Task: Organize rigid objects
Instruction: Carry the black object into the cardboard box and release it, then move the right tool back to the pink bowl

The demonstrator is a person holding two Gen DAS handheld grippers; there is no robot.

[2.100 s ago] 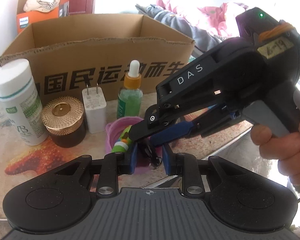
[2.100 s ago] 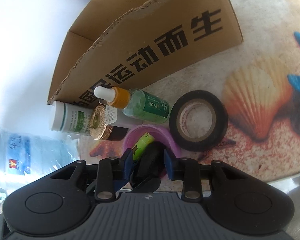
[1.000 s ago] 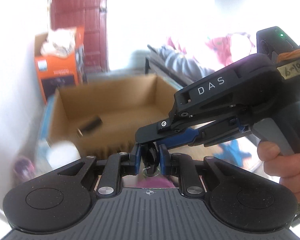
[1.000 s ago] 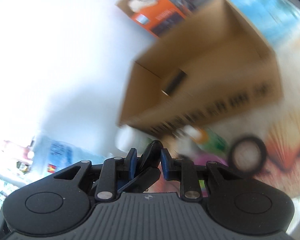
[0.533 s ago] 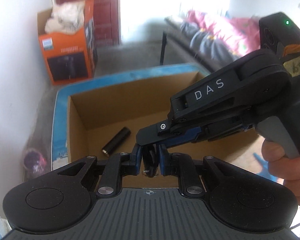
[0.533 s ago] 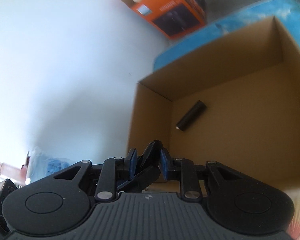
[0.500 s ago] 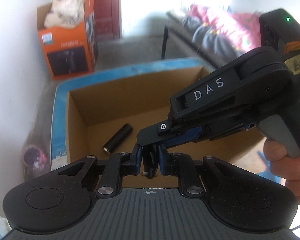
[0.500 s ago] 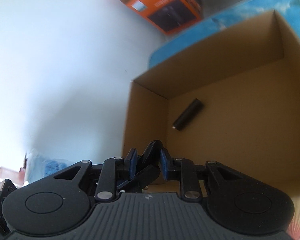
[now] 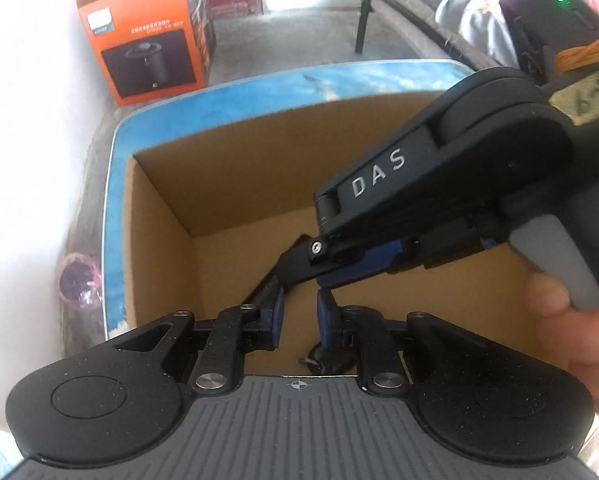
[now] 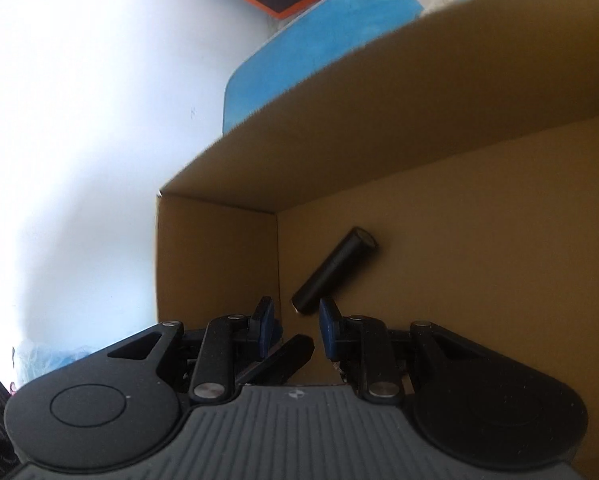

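A table (image 9: 111, 184) with a blue printed top carries an open cardboard box (image 9: 159, 208), which stands directly on it and covers most of the visible surface; only a blue strip of tabletop shows along the box's far and left sides. In the right wrist view the same blue edge (image 10: 299, 52) runs behind the box's rim (image 10: 339, 92). An orange carton (image 9: 147, 40) stands beyond the table, apparently on the grey floor (image 9: 283, 40).
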